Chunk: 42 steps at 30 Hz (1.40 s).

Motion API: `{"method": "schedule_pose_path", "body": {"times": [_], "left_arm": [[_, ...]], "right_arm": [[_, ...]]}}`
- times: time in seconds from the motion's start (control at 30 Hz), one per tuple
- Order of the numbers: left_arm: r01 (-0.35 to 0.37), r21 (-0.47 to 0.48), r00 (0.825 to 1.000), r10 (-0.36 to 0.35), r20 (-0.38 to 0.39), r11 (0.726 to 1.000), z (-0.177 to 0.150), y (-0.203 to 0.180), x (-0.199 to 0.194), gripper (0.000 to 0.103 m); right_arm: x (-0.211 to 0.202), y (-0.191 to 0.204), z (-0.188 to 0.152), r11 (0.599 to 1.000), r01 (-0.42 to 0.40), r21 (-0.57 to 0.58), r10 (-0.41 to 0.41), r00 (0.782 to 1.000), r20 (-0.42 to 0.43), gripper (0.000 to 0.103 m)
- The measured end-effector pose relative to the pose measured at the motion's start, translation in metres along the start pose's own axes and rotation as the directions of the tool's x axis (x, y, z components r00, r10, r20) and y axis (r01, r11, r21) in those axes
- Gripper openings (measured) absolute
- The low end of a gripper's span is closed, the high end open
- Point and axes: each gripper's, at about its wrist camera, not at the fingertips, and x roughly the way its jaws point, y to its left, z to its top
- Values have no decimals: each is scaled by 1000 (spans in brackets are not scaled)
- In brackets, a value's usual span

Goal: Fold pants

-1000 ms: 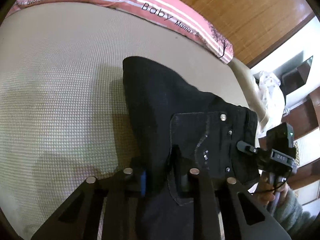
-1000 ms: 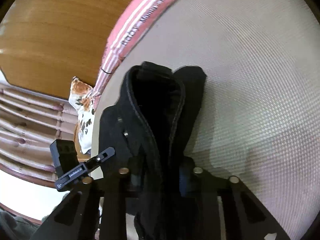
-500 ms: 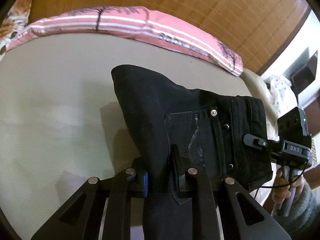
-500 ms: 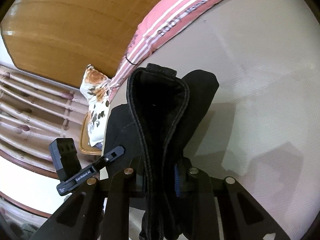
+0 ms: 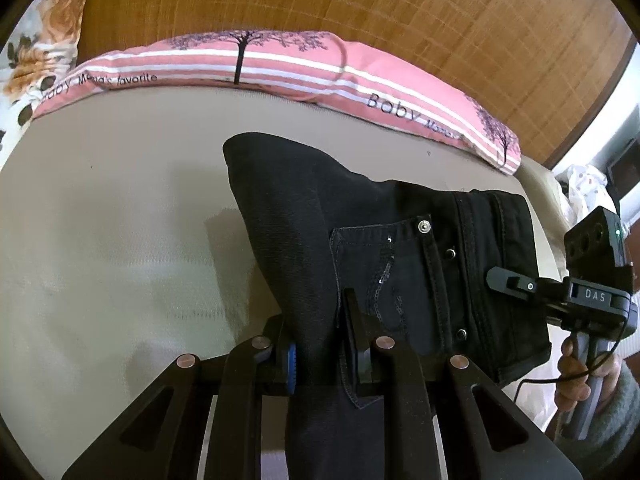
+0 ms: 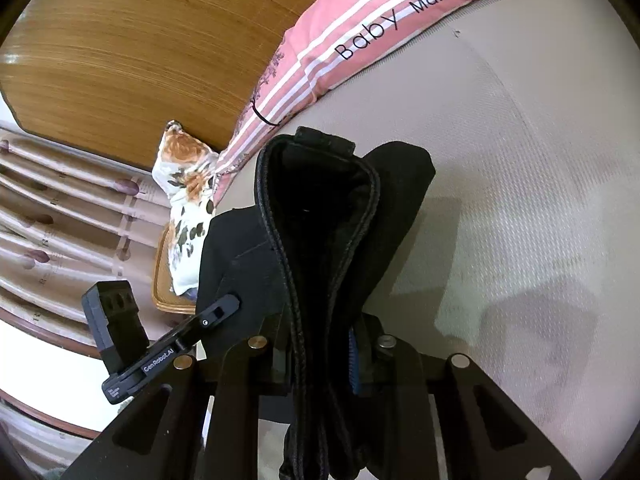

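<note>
Both grippers are pinching the black jeans (image 5: 360, 216) and holding them up over the beige mattress (image 5: 120, 240). The left gripper (image 5: 322, 354) has its jaws pressed together on the fabric beside the back pocket (image 5: 380, 264), with the blue pad on one side and the cloth running down between the fingers. The right gripper (image 6: 320, 344) is clamped on the thick stitched waistband (image 6: 296, 280), which hangs in a doubled loop straight out ahead of it.

What the next move turns on is how the garment lies between the two hands. In the left view the waistband edge runs off to the right, towards the other gripper and the person's hand (image 5: 576, 376) on its handle; the folded corner of the jeans points away to the far left, towards the pink striped pillow (image 5: 280, 64) by the wooden headboard (image 5: 400, 8). So the bundle's long axis goes roughly from hand to hand, with neither hand clearly nearer the bed.

I'd judge the jeans are already doubled and are being carried to be laid down flat; the far corner should touch the mattress first.
</note>
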Motion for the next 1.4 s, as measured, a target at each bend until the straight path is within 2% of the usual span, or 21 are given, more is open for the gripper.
{"method": "schedule_pose_path", "body": {"times": [0.17, 0.23, 0.33, 0.37, 0.43, 0.5, 0.6, 0.73, 0.83, 0.9, 1.07, 1.13, 1.33, 1.4], "left_arm": [[-36, 18, 999, 36, 10, 999, 4, 8, 17, 19], [-85, 23, 996, 85, -16, 996, 0, 11, 32, 24], [-144, 29, 989, 145, -21, 989, -10, 15, 45, 34], [-161, 37, 987, 161, -3, 986, -12, 14, 45, 37], [-206, 64, 979, 206, 15, 976, -16, 10, 44, 47], [-250, 86, 968, 249, 24, 964, -21, 6, 42, 52], [-312, 118, 950, 309, 44, 943, -30, -4, 35, 55], [-362, 133, 932, 358, 58, 923, -45, -17, 25, 59], [-376, 125, 926, 371, 67, 918, -56, -24, 15, 59], [-385, 123, 922, 378, 80, 915, -64, -30, 7, 59], [-402, 109, 913, 390, 118, 909, -80, -44, -18, 60], [-409, 102, 909, 395, 129, 907, -86, -49, -26, 60], [-416, 77, 903, 401, 153, 906, -102, -56, -45, 60], [-426, 80, 898, 411, 159, 901, -107, -58, -50, 60]], "right_arm": [[13, -4, 9, 999, 44, -15, -44, 999, 12, 20], [21, -7, 10, 991, 128, -48, -127, 992, 13, 22], [27, -9, 8, 973, 215, -82, -213, 977, 29, 36], [27, -10, 7, 967, 241, -84, -239, 970, 37, 44], [27, -8, 2, 948, 294, -119, -290, 956, 53, 45], [26, -5, -5, 929, 337, -154, -330, 941, 71, 50], [21, 2, -18, 893, 405, -198, -391, 914, 106, 58], [16, 14, -45, 831, 490, -263, -467, 872, 148, 64], [9, 22, -64, 795, 528, -298, -493, 849, 189, 68], [4, 27, -73, 785, 543, -297, -500, 839, 213, 69], [-10, 48, -91, 771, 558, -306, -494, 828, 264, 71], [-14, 57, -99, 762, 563, -319, -491, 824, 281, 78], [-24, 78, -120, 742, 584, -329, -485, 806, 339, 87], [-26, 82, -124, 735, 597, -321, -493, 797, 349, 93]]}}
